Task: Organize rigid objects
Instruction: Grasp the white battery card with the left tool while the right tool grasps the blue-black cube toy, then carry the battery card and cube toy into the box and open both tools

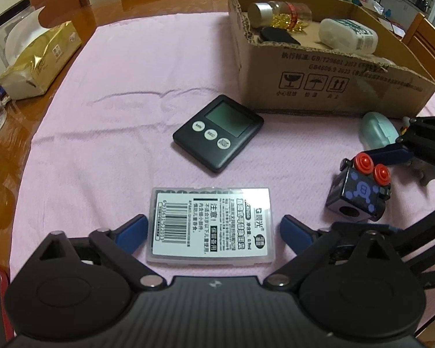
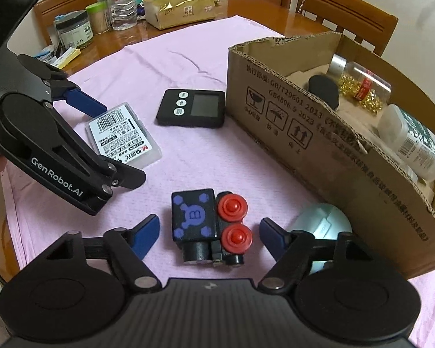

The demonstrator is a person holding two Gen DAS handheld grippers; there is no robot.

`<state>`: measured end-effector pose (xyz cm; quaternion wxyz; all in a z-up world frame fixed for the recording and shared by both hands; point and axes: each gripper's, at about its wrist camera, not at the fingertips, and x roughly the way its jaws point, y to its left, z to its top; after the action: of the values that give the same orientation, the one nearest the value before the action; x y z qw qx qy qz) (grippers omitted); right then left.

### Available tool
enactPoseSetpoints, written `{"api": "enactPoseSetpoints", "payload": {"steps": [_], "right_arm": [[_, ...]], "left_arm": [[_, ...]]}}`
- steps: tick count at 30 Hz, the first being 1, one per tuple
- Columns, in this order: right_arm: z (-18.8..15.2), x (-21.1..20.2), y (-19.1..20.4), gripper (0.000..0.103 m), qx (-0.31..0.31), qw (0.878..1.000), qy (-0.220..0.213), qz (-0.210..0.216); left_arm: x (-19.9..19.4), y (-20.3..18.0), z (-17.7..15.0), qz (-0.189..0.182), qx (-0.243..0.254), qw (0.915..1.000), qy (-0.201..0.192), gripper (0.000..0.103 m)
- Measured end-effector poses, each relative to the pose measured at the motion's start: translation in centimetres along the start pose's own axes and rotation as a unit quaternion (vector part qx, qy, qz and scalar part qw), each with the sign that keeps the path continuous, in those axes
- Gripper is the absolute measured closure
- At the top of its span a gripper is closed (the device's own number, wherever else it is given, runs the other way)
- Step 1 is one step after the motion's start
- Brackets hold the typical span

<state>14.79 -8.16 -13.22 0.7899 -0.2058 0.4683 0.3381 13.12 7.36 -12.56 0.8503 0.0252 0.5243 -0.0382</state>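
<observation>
Left claw (image 1: 213, 227) released astride clear case (image 1: 210, 226); right claw (image 2: 210, 232) released astride toy block (image 2: 208, 224)

timer (image 1: 218, 132) before box (image 1: 327, 87), bottles (image 1: 348, 34) inside

Both point down at the table: left hand-held gripper (image 1: 213, 227) (blue fingers (image 1: 133, 232) apart) beside right hand-held gripper (image 2: 209, 232), also apart.

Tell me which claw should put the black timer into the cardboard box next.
Neither is free: the left claw straddles the clear plastic case, the right claw the toy train. The timer lies beside the box, probably nearer the left.
</observation>
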Motion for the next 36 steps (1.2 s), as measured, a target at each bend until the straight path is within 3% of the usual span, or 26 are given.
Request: {"api": "enactPoseSetpoints", "payload": {"steps": [8, 15, 36], "right_arm": [[0.5, -0.1, 0.0, 0.045, 0.004, 1.000, 0.000, -0.004], [0.5, 0.0, 0.0, 0.045, 0.006, 1.000, 0.004, -0.004], [1.5, -2.3, -0.5, 0.048, 0.006, 1.000, -0.002, -0.009]], "left_arm": [[0.1, 0.1, 0.3, -0.005, 0.009, 0.9999, 0.008, 0.012], [0.3, 0.6, 0.8, -0.009, -0.004, 0.9999, 0.014, 0.012], [-2.2, 0.5, 2.1, -0.019, 0.051, 0.9984, 0.016, 0.013]]}}
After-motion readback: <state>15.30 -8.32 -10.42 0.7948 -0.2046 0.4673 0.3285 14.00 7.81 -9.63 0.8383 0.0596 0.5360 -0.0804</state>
